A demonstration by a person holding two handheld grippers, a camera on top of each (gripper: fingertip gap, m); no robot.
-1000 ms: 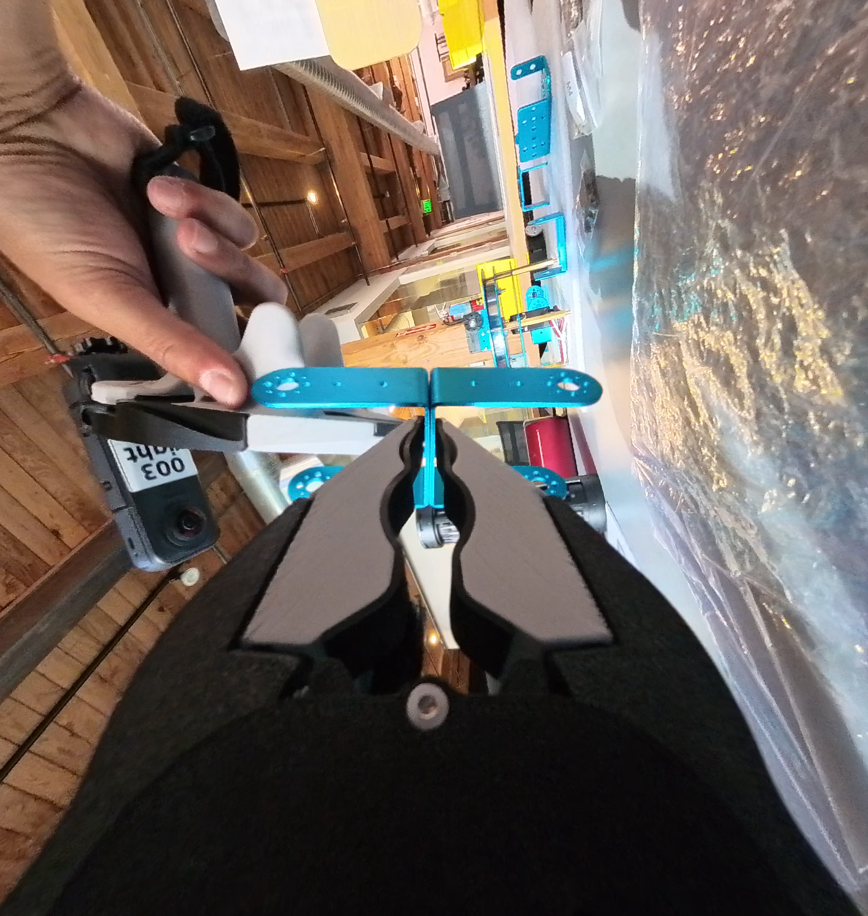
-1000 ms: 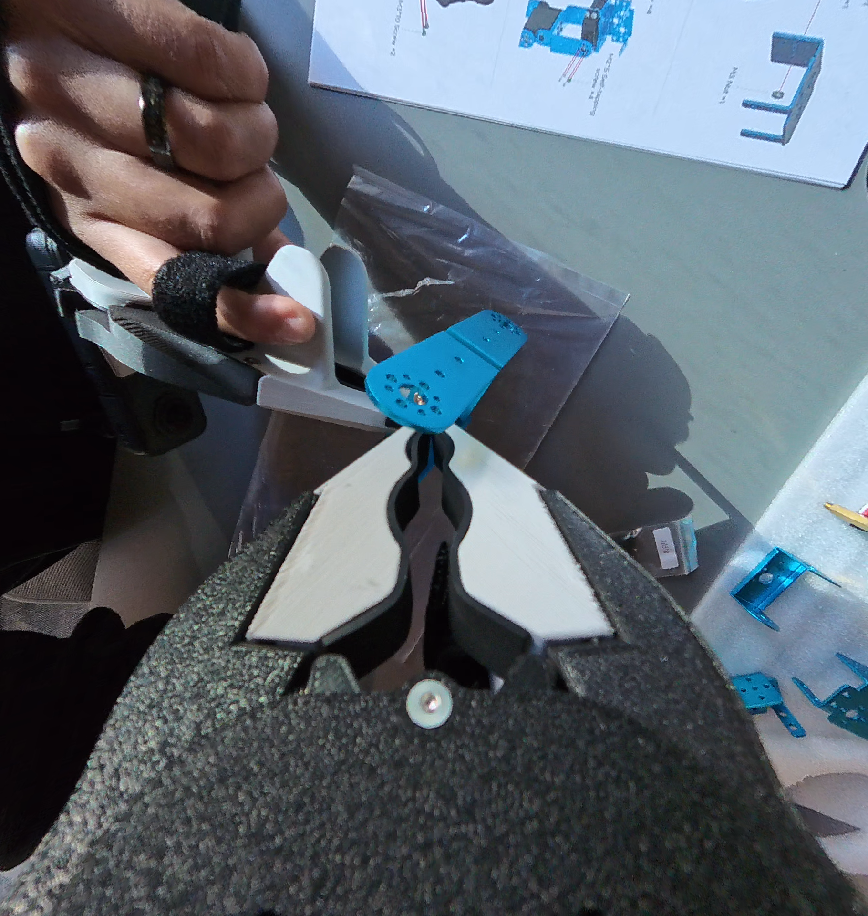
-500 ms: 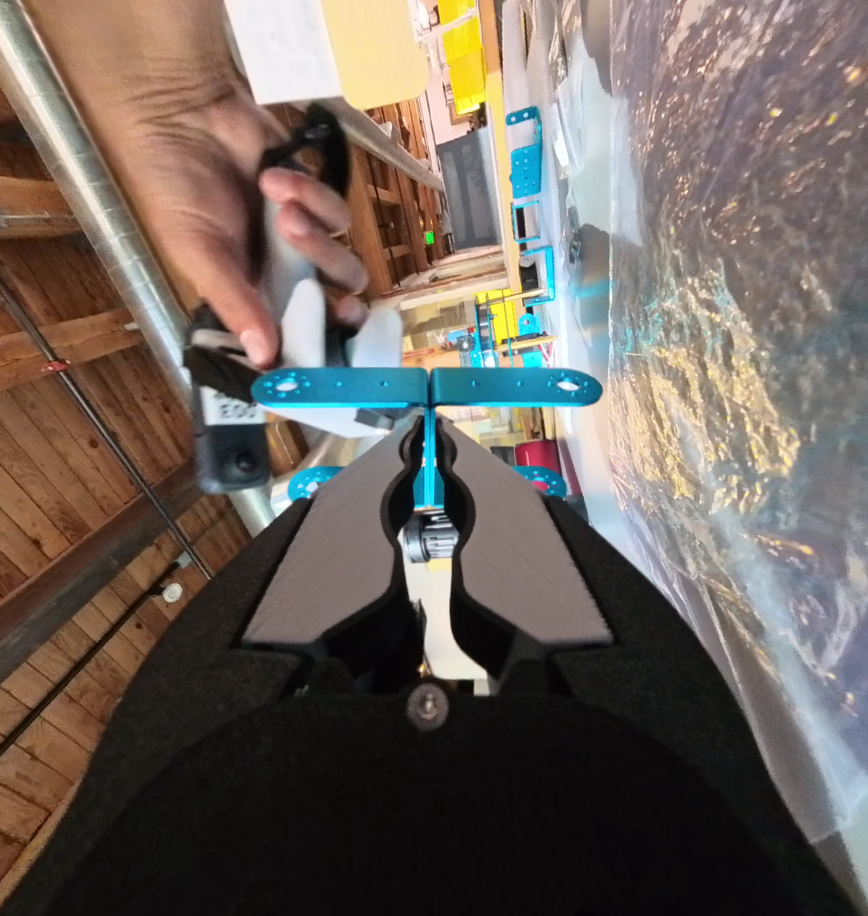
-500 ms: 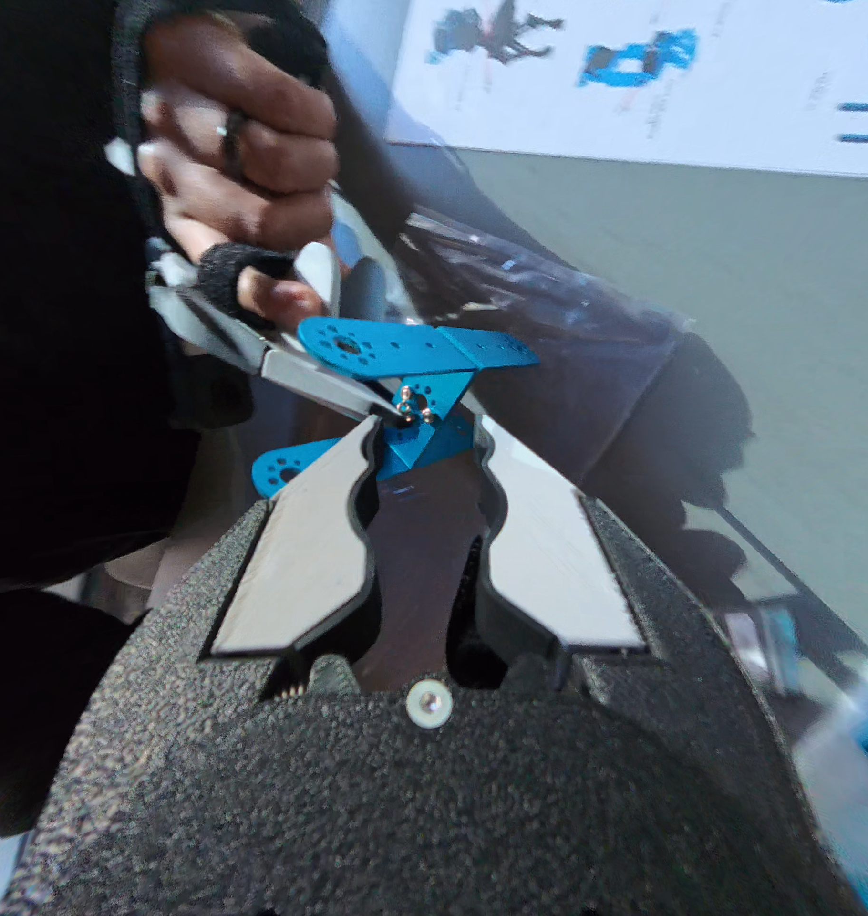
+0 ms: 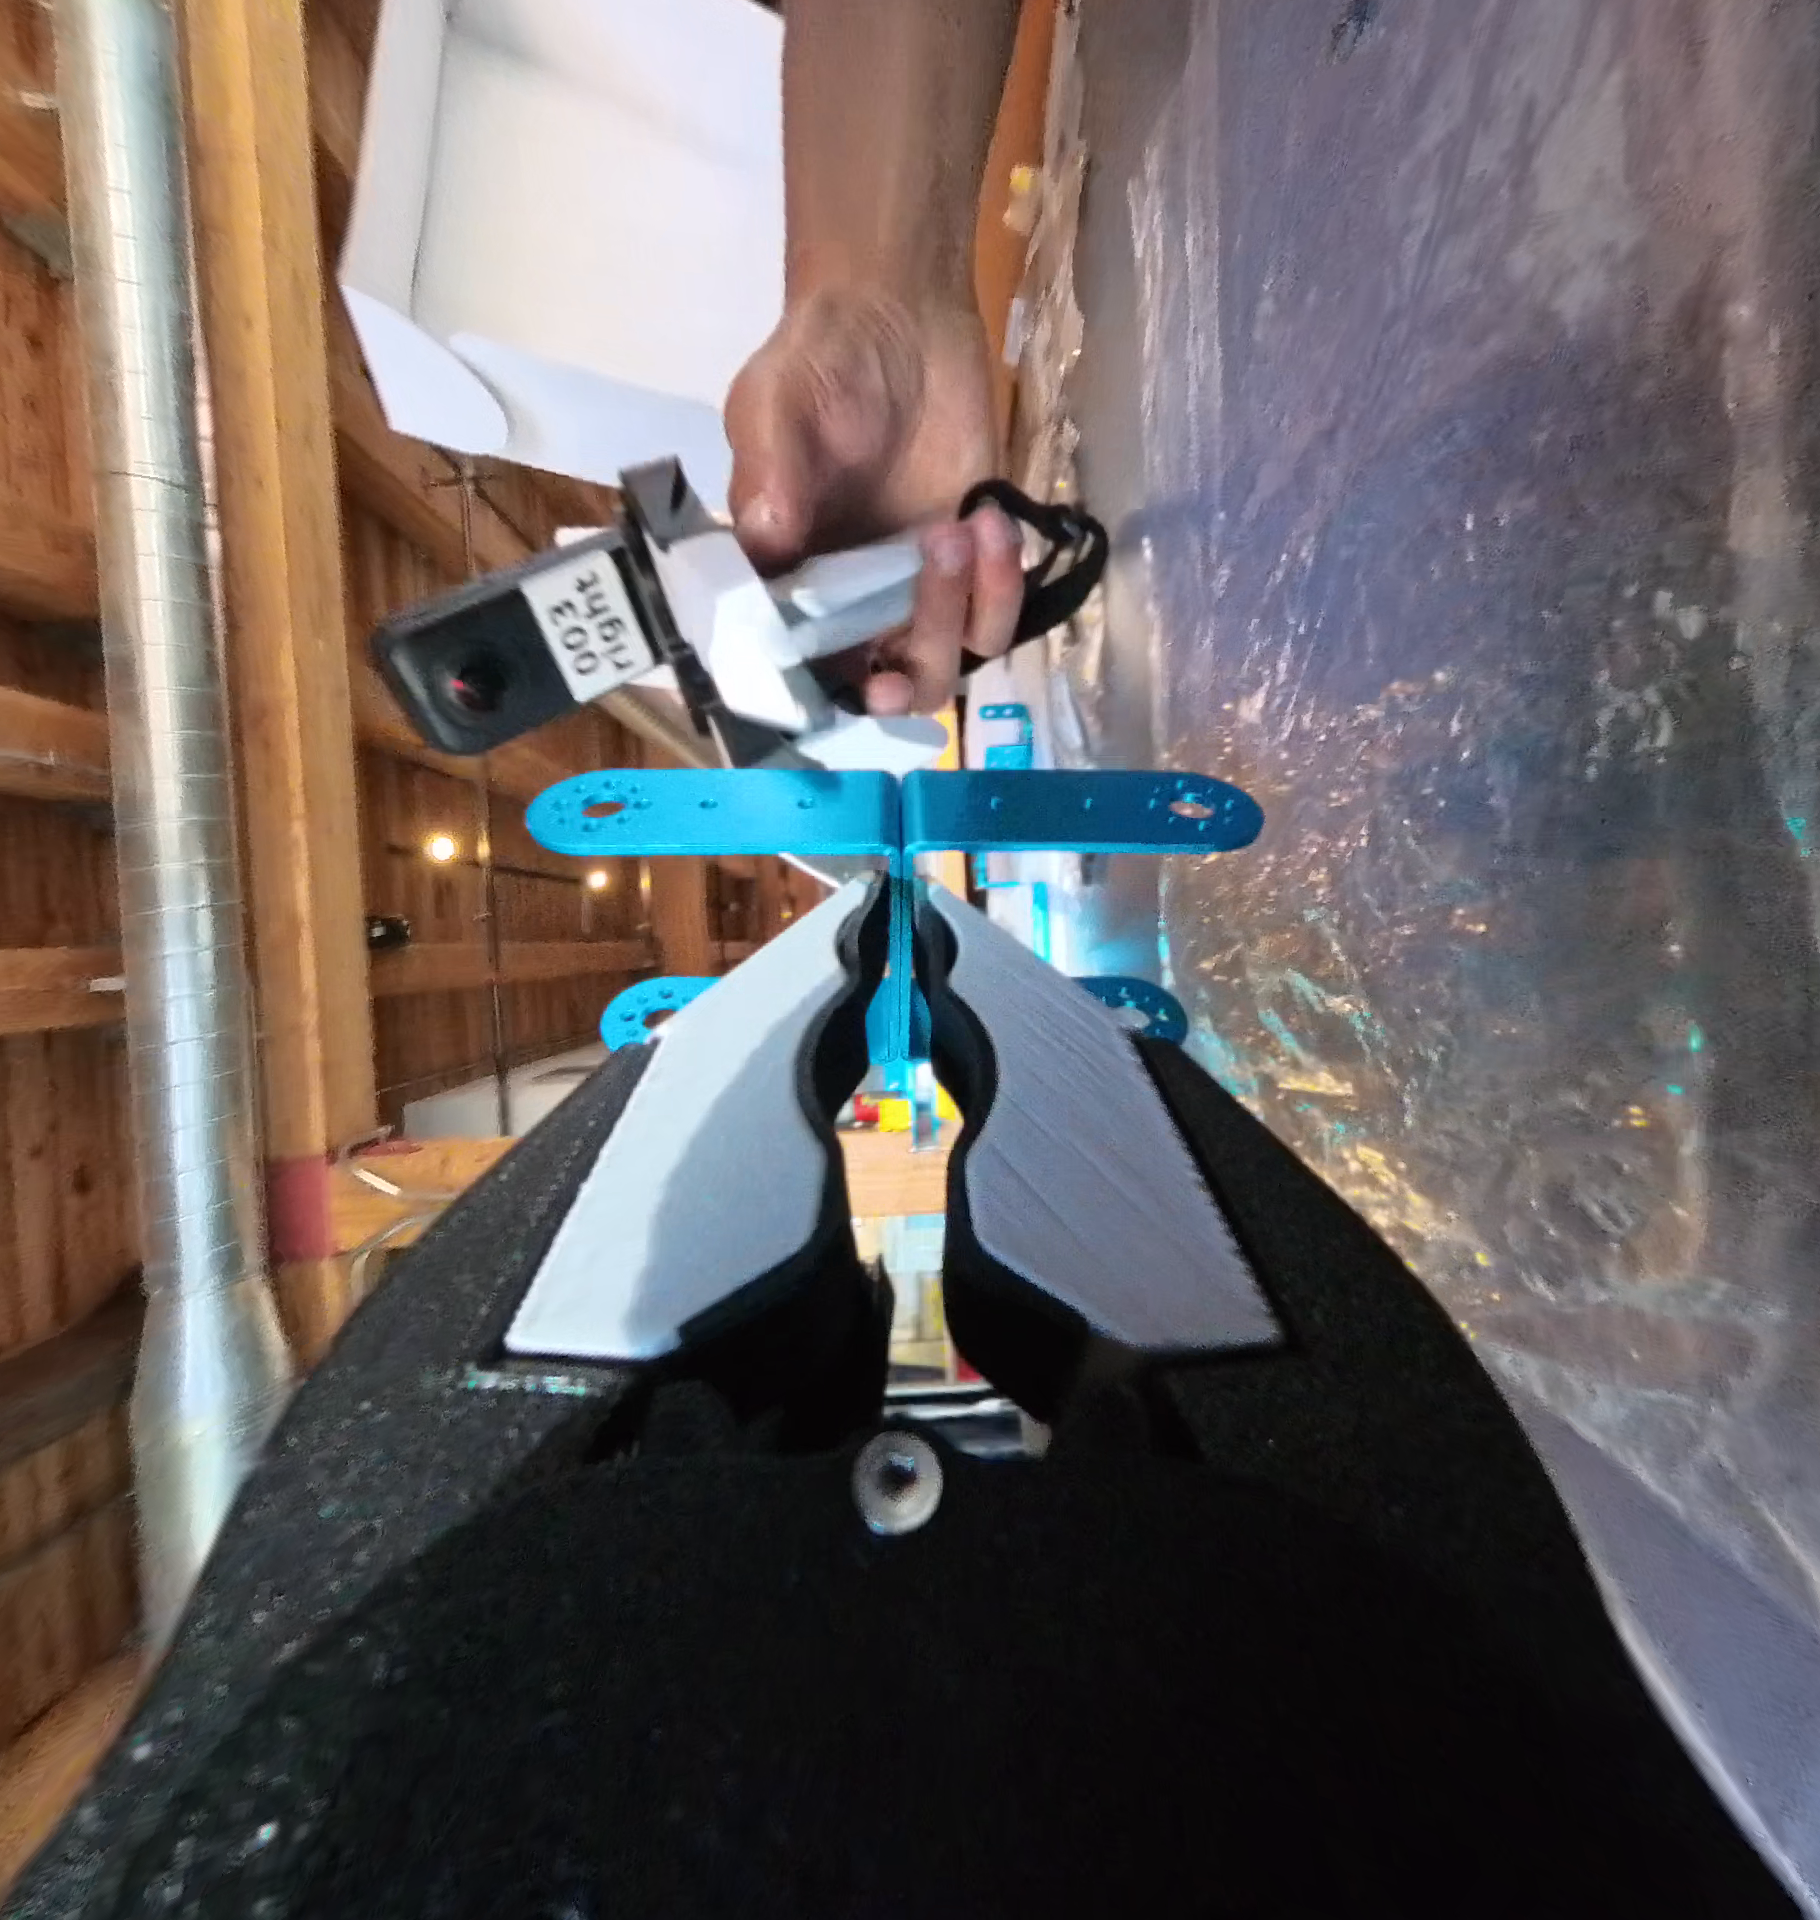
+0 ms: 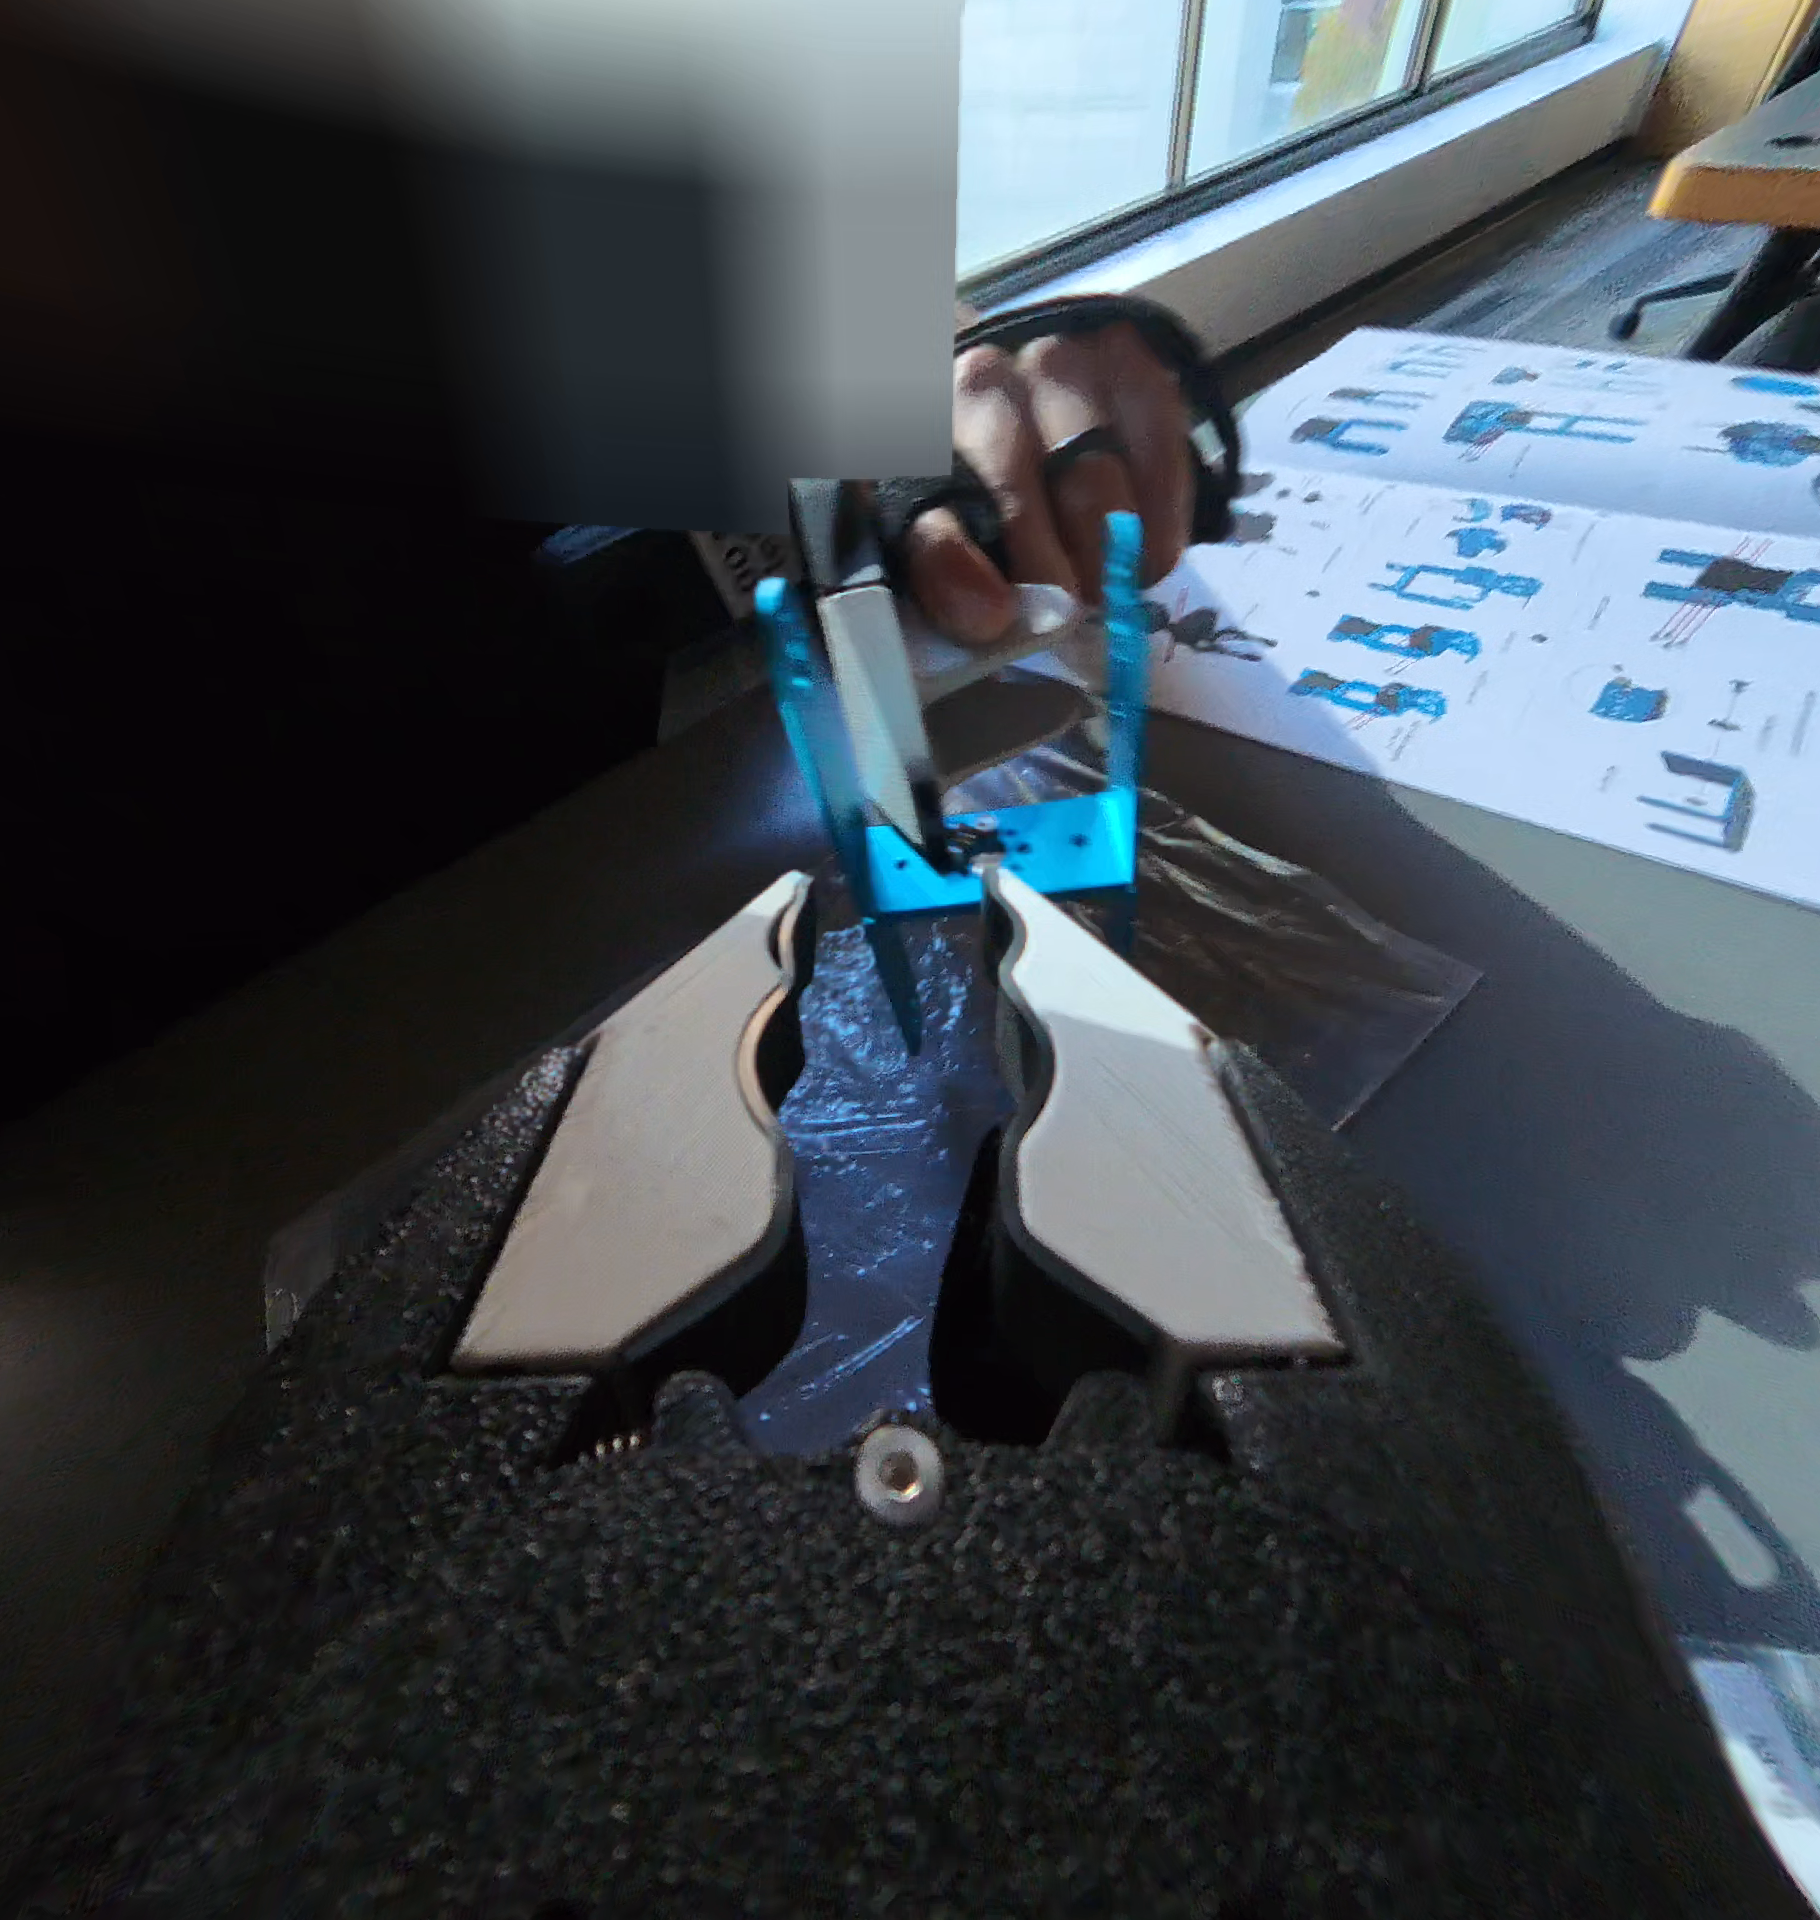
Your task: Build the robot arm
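Left wrist view shows the left gripper pinching a blue bracket assembly above the table. The right gripper, fingers spread, hovers just beside its base, over a plastic bag

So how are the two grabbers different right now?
The left gripper is shut on the blue bracket. The right gripper is open and holds nothing, with its tips close to that bracket. The left gripper is turned on its side, so the table looks like a wall to it, while the right gripper sits level above the table. Both have white fingers on black bodies and point at the same bracket.
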